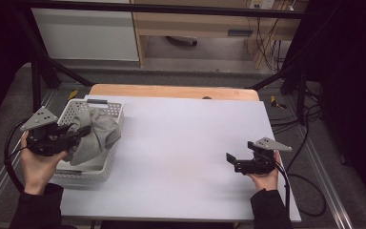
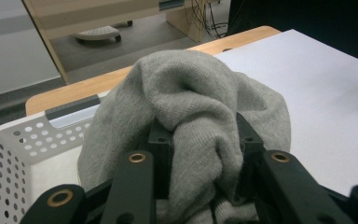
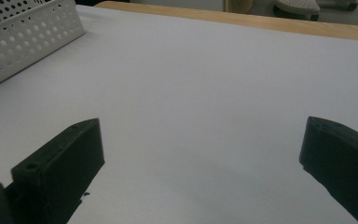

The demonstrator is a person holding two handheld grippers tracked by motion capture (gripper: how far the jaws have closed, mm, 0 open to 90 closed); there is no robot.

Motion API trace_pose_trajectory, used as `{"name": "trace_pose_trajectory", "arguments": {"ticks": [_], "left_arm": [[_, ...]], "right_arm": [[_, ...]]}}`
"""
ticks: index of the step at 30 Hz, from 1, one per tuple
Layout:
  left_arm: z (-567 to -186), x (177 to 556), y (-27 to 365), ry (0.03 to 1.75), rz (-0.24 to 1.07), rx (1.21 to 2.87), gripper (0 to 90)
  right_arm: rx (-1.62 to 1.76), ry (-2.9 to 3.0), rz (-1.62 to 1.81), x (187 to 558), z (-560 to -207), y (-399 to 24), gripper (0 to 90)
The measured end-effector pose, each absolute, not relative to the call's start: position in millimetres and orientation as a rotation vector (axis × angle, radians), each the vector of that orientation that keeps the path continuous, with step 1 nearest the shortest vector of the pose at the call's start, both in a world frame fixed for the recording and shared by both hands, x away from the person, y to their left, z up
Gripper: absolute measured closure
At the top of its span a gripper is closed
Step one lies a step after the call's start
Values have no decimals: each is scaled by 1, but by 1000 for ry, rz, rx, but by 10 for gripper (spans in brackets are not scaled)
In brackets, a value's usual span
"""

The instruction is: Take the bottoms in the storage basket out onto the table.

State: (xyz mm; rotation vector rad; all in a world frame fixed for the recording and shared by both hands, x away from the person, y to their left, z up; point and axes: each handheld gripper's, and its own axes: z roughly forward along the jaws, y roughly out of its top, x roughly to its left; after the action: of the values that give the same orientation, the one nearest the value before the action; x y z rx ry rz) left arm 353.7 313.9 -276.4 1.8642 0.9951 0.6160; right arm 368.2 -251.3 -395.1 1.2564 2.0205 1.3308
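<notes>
Lifting a grey cloth [image 1: 95,133] from the basket [image 1: 106,168], left gripper [image 1: 78,133] jaws clamp it tight; right gripper [image 1: 232,161] waits w/ jaws wide, empty, over worktop [image 1: 181,143].

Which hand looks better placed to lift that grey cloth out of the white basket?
Left. The left gripper is already shut on the grey cloth over the white basket; the right gripper hovers open, far across the table.

White basket [image 1: 106,164] on table [image 1: 186,143]
</notes>
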Motion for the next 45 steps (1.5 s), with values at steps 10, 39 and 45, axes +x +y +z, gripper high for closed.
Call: {"name": "trace_pose_trajectory", "arguments": {"ticks": [10, 39, 45], "left_arm": [[-271, 351, 309, 968, 603, 1860, 673], [-259, 356, 270, 872, 566, 1899, 673], [-259, 357, 260, 856, 556, 1913, 674]], "right_arm": [[1256, 2021, 1329, 368, -395, -251, 1], [1253, 2022, 1328, 368, -395, -252, 1], [1255, 2019, 1329, 368, -395, -252, 1]]}}
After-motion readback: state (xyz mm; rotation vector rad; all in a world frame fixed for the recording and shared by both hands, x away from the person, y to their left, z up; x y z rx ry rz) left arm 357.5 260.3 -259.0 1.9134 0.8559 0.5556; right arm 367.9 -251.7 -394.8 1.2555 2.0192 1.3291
